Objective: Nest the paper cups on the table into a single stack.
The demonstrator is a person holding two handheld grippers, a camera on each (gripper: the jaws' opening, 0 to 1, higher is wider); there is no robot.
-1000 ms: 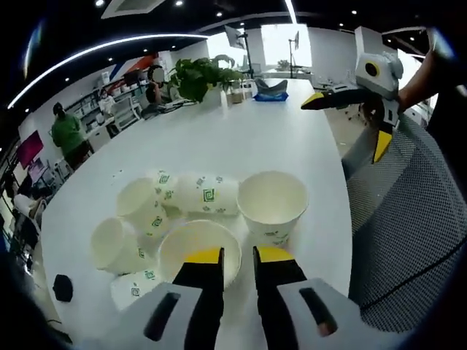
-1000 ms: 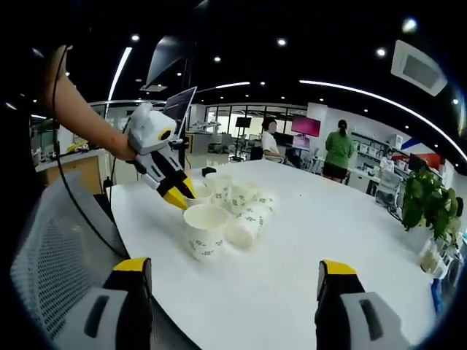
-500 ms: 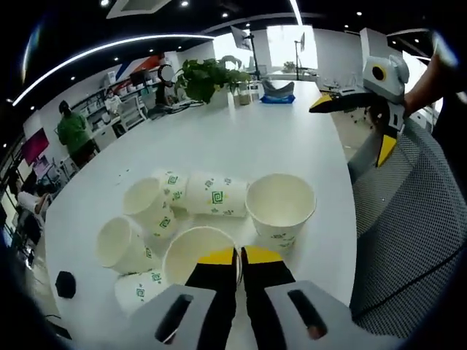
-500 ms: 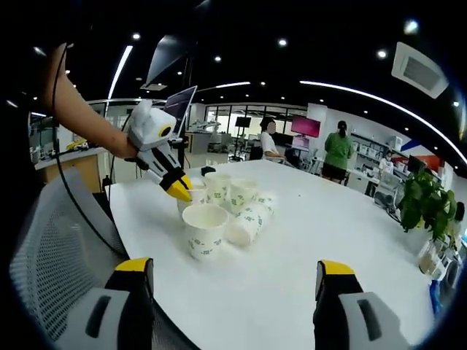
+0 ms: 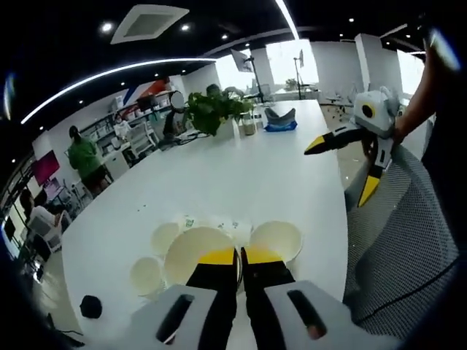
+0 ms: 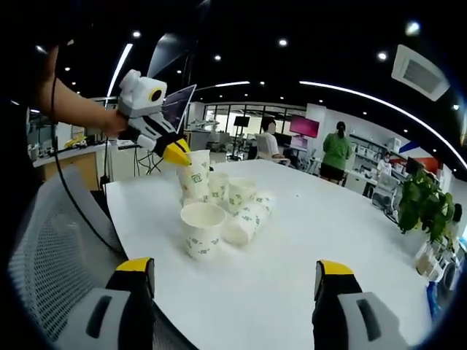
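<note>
The left gripper [image 6: 177, 152] has closed on the rim of a white paper cup with green print [image 6: 193, 177] and lifted it clear of the white table [image 6: 292, 240]; a moment ago that cup stood among the others. The right gripper [image 6: 232, 292] hangs open, empty, near the table's edge. The upright paper cup [image 6: 202, 230] just right of the held one looks the likely target, with the tipped cups [image 6: 244, 211] beyond.

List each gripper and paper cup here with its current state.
Left gripper: shut on lifted white paper cup.
Lifted white paper cup with green print: held by its rim, clear of the table.
Upright white paper cup: standing, empty.
Cups on their sides: lying, unstacked.
Right gripper: open, empty.
</note>
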